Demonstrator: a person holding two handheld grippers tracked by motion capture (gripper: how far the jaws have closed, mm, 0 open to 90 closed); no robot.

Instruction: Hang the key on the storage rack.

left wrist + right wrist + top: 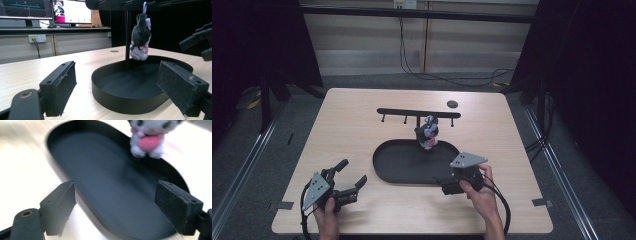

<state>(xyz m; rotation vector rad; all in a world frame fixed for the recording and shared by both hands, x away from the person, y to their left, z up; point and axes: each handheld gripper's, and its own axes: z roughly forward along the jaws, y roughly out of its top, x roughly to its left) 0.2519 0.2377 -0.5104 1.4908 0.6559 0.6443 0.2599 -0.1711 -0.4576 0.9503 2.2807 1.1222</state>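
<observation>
A small grey-and-white plush toy with a pink front (427, 133) hangs by a loop from a hook of the black T-shaped metal rack (419, 114), whose post rises from the far part of the black oval tray (397, 172) on the light wooden table (357, 125). In the left gripper view the plush toy (140, 37) dangles just above the tray's floor, beside the post, clear of the tray's rim (120, 100).

The left gripper (351, 176) sits near the table's front left corner, well apart from the tray, with its jaws spread wide and nothing between them; it points toward the tray and the toy.

The right gripper (447, 186) is held at the tray's near right edge, its grey three-cornered plate uppermost. In the right gripper view its jaws stand wide apart over the tray (105, 182), with only the tray's floor between them. The plush toy (147, 138) hangs farther off, beyond the jaws, untouched. That view is somewhat blurred.
</observation>
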